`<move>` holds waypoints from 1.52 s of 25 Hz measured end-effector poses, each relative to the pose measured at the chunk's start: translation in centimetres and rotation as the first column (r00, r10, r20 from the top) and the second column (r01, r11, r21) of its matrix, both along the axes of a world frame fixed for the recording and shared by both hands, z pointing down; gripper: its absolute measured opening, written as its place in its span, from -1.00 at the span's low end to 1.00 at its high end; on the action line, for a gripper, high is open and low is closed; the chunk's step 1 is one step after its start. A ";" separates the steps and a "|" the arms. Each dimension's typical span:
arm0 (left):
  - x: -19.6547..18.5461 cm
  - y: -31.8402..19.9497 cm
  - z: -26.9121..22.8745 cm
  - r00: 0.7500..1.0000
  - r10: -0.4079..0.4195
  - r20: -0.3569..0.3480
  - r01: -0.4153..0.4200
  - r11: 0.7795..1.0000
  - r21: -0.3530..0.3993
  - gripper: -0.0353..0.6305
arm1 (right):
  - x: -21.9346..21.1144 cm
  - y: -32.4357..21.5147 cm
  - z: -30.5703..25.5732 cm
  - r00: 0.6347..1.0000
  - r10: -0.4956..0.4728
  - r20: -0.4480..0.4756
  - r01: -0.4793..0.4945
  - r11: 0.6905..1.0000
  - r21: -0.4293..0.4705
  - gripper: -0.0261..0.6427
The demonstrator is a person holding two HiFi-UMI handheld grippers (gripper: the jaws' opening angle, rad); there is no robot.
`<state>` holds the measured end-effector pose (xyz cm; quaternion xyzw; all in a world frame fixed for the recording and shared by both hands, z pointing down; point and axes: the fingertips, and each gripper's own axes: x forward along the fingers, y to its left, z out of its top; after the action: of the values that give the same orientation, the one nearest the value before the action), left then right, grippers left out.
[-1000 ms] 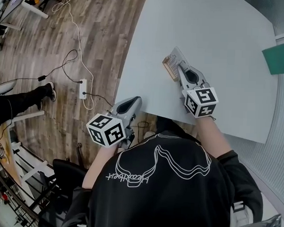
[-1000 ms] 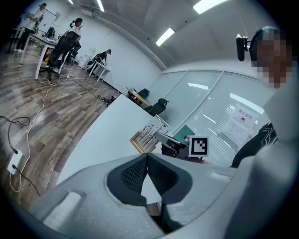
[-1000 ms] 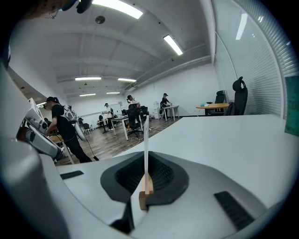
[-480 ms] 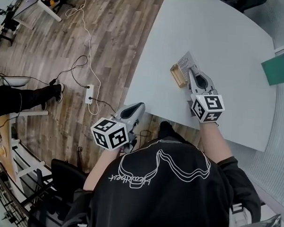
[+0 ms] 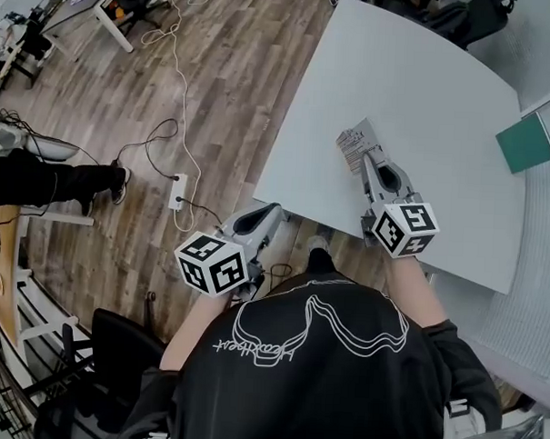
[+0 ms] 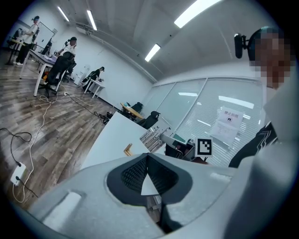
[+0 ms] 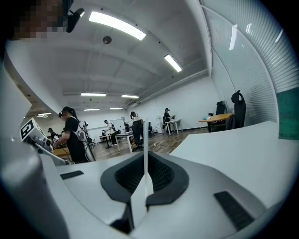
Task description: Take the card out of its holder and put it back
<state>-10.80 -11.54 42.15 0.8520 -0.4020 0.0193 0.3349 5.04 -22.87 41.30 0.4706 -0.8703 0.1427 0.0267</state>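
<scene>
Wood floor (image 5: 227,66), white worktop (image 5: 426,84) with a curved edge. Nearest, left tongs (image 5: 270,211) hang off the worktop edge over the floor, clenched tip to tip, nothing between them. Further in, right tongs (image 5: 368,160) are clamped on the card (image 5: 354,143), which sticks out past the tips above the worktop; it shows edge-on in the right gripper view. Wooden holder (image 6: 127,150) sits empty on the worktop, just beside the raised card and clear of both tongs. Card print too small to read. Green pad (image 5: 526,141) lies at the far right edge.
</scene>
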 end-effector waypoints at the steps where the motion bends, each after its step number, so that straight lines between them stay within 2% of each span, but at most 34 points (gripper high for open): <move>1: -0.1 0.5 -0.4 1.000 0.005 -0.002 -0.005 1.000 0.011 -0.86 | -0.3 0.9 -0.3 1.000 -0.011 0.009 0.011 1.000 -0.004 -0.85; 16: -1.9 8.6 -5.3 0.999 0.032 0.011 -0.033 0.988 0.151 -0.86 | -3.7 15.2 -3.6 0.980 -0.171 0.098 0.173 0.985 -0.014 -0.85; 25: -1.2 10.3 -5.6 0.998 0.064 0.013 -0.065 0.982 0.179 -0.86 | -4.2 19.6 -3.8 0.976 -0.211 0.060 0.212 0.977 0.005 -0.85; 38: 0.8 11.8 -5.5 0.994 0.111 -0.007 -0.108 0.977 0.184 -0.86 | -2.6 22.0 -3.2 0.981 -0.183 0.060 0.184 0.983 -0.014 -0.85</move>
<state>-10.04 0.23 36.64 0.9001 -0.3518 -0.0067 0.2570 2.40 -0.86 38.05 0.3838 -0.9089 0.1618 0.0191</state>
